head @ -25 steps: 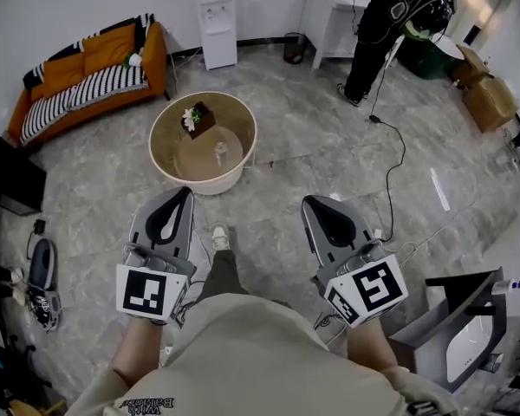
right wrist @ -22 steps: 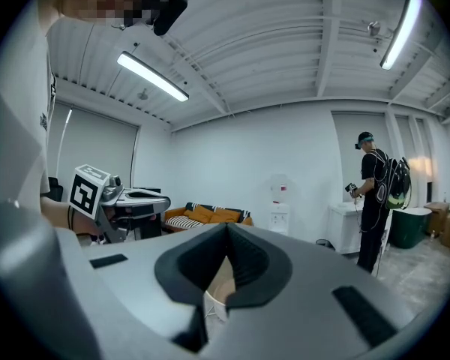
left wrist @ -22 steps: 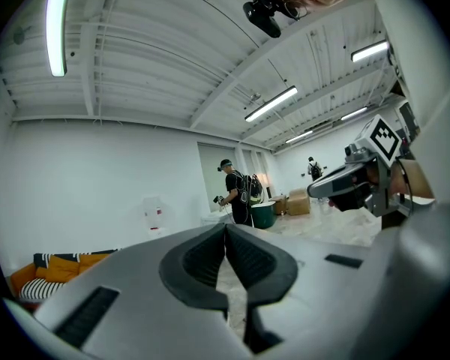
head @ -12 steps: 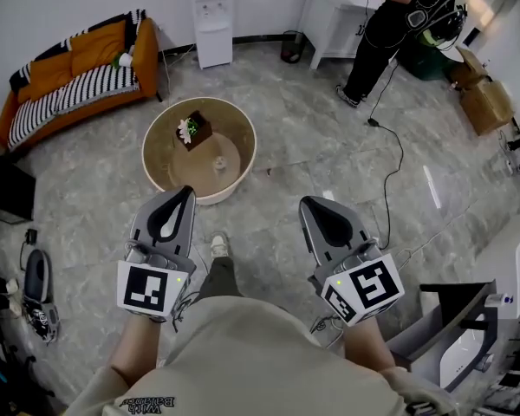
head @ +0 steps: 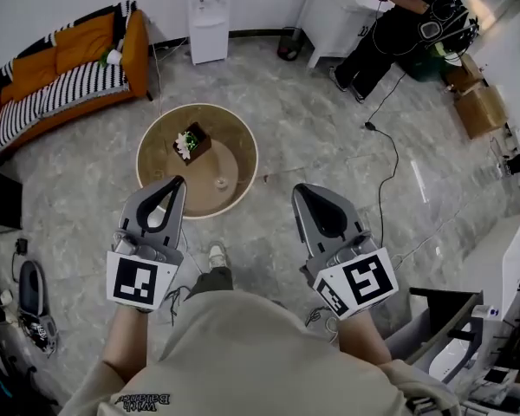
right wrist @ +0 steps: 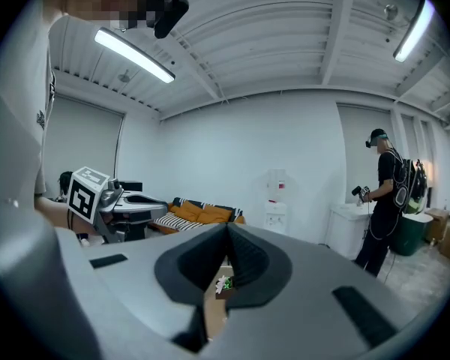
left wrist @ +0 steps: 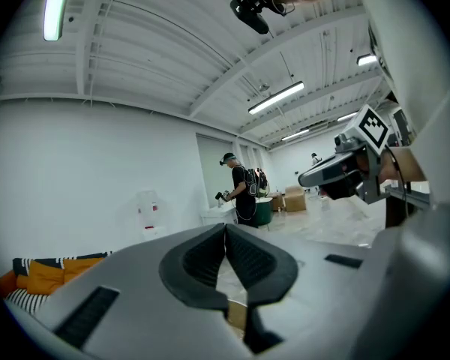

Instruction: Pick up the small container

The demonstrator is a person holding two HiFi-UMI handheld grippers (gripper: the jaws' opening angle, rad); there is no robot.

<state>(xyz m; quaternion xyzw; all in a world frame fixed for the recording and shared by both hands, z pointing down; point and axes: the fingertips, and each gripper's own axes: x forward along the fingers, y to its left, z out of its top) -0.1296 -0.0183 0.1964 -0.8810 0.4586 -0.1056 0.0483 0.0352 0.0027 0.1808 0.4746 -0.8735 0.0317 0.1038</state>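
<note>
A small pale container (head: 220, 181) stands on a round beige table (head: 156, 176), near its front edge. A dark box with white flowers (head: 191, 141) sits further back on the table. My left gripper (head: 177, 181) is held level with its tip over the table's front rim, jaws shut and empty (left wrist: 225, 226). My right gripper (head: 300, 189) hangs over the floor to the right of the table, also shut with nothing in it (right wrist: 227, 226). Through its jaw gap the flower box (right wrist: 223, 283) shows; the small container is hidden there.
An orange and striped sofa (head: 61, 68) and a water dispenser (head: 208, 11) stand along the back wall. A person (head: 399, 24) works at a white desk, with a cable (head: 390, 163) trailing over the floor. Cardboard boxes (head: 477, 107), shoes (head: 30, 293) and grey equipment (head: 468, 336) line the sides.
Both grippers have travelled forward with the person toward the round table. The left tip now reaches the table's rim. Both stay shut.
</note>
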